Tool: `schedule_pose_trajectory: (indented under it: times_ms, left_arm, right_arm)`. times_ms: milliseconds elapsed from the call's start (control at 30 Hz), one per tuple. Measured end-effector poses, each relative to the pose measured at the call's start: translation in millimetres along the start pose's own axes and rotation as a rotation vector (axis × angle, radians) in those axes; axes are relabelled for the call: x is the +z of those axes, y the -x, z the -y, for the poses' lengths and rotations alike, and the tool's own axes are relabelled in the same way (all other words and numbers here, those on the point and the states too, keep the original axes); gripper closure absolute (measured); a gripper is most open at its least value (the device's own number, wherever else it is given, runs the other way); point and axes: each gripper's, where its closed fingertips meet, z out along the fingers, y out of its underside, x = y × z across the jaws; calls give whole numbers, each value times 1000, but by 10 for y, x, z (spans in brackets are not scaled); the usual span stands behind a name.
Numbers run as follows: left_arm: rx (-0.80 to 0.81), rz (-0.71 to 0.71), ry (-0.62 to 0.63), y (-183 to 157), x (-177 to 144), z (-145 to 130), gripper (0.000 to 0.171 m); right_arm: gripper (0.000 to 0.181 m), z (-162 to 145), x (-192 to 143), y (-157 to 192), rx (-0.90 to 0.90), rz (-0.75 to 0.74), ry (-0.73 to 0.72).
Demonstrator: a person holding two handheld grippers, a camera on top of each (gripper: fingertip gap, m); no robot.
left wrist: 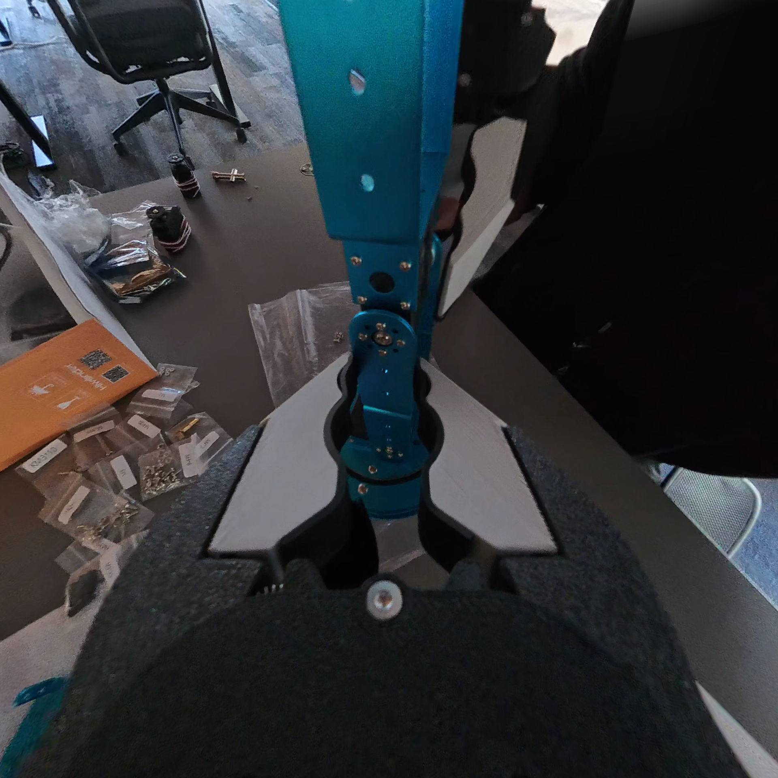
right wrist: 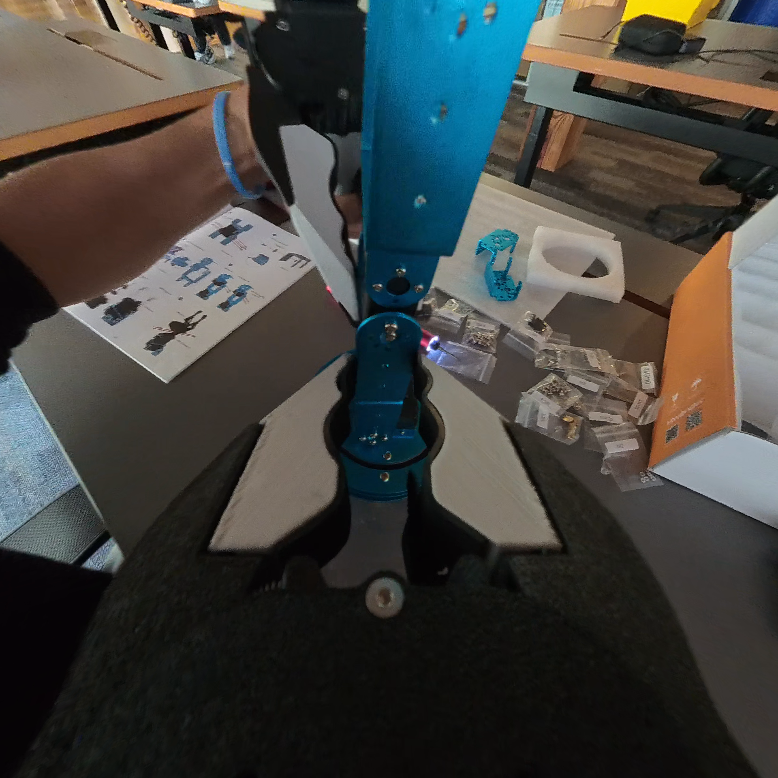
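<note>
A blue metal arm assembly [left wrist: 370,139] of brackets and screws stands upright on a dark table [left wrist: 261,252]. My left gripper [left wrist: 385,379] is shut on its lower bracket, just above the round blue base [left wrist: 389,501]. My right gripper [right wrist: 385,374] is shut on the same lower bracket [right wrist: 383,404] from the opposite side. The right gripper shows behind the assembly in the left wrist view [left wrist: 475,235]. The left gripper shows behind it in the right wrist view [right wrist: 311,202], held by a hand with a blue wristband [right wrist: 223,143].
Several small bags of screws [right wrist: 568,379] lie on the table, beside an orange and white box [right wrist: 707,358]. A loose blue bracket [right wrist: 499,265], a white foam piece [right wrist: 576,265] and an instruction sheet [right wrist: 198,290] lie farther back. Two black servos [left wrist: 172,227] and an office chair [left wrist: 168,63] show in the left wrist view. Only a small space, under 4 cm, lies between the two pairs of fingers.
</note>
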Motion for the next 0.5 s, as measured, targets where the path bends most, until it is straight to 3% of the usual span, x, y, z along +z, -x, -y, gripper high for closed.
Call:
schedule_pose_trajectory:
  times_ms: [167, 367, 433, 500]
  left_arm:
    - [22, 24, -17, 62, -9, -85, 150]
    - [-28, 141, -82, 104, -22, -77, 151]
    - [-119, 181, -77, 54, -66, -182, 131]
    - [-189, 275, -45, -9, -129, -445, 120]
  right_arm:
    - [153, 34, 23, 148, -60, 12, 3]
    - [142, -4, -33, 154, -37, 145, -79]
    - [126, -265, -240, -44, -86, 123, -39]
    - [120, -791, -488, -380, -122, 70, 85]
